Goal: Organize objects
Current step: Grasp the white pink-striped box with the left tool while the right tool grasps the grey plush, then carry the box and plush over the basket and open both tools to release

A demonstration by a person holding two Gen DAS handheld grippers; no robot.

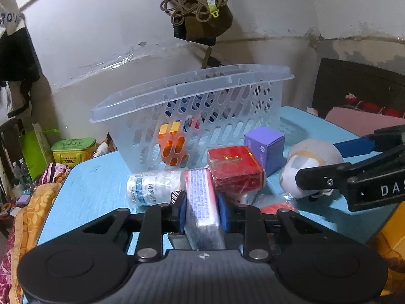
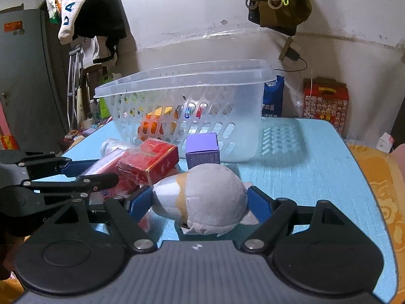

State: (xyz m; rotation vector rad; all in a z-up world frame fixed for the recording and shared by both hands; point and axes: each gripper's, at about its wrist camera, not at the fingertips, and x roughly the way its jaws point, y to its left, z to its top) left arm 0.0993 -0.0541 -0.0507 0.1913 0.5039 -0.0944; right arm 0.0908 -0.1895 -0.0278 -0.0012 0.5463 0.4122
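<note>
step: both grabs look made, lift not yet done; judging by the pile, items go into the basket (image 1: 192,106) one by one.
left hand-held gripper (image 1: 201,211): pinching a plastic-wrapped packet (image 1: 202,210) between its blue pads, in front of the basket, low over the counter (image 1: 93,190).
right hand-held gripper (image 2: 200,201): blue fingers (image 2: 258,205) pressed on both sides of the grey plush toy (image 2: 202,197), which lies on the counter in front of the basket.
basket contents: orange block (image 1: 172,147) plus small coloured items, seen through the slots; can't identify them.
still outside basket: red box (image 1: 235,167) leaning on the pile, purple box (image 1: 264,147) touching the basket's front wall, white bottle (image 1: 152,187) on its side just in front of it.
next move: probably raise each load above the basket rim, carry over, release inside. Risk: the red box sits against the packet and may topple when it lifts.
surface: light blue, textured, basket near the far edge.
room: white wall (image 2: 202,12) behind the basket, brown bag with cords (image 2: 278,2) hanging above it, clothing on a hook up left, red gift box (image 2: 325,101) to its right.
</note>
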